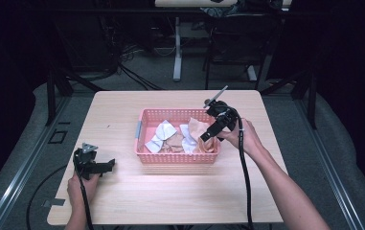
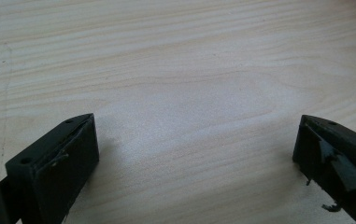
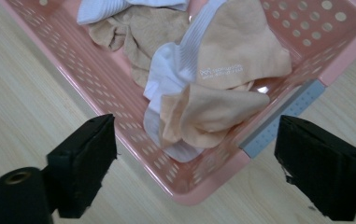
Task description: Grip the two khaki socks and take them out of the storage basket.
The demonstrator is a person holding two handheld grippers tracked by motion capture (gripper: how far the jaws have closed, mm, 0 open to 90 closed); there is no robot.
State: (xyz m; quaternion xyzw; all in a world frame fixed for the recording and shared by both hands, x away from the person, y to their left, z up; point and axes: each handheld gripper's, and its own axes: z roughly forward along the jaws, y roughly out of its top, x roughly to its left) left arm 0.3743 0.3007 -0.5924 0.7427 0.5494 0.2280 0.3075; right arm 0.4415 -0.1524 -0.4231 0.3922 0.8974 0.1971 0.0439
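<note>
A pink perforated basket (image 1: 177,158) sits in the middle of the table, holding white socks (image 1: 163,132) and beige socks (image 1: 197,127). My right gripper (image 1: 207,136) hovers over the basket's right end, tilted down toward the socks. In the right gripper view its jaws (image 3: 196,168) stand wide open above the basket's corner (image 3: 119,93), nothing between them. A folded beige sock (image 3: 213,114) lies just ahead on a white one (image 3: 166,74). My left gripper (image 1: 107,166) rests low at the table's left, open (image 2: 196,154) over bare wood.
The wooden table (image 1: 122,110) has bare room left of and in front of the basket. A grey label (image 3: 283,114) is fixed on the basket's end wall. Beyond the table stand dark frames, another table's leg (image 1: 177,57) and floor cables.
</note>
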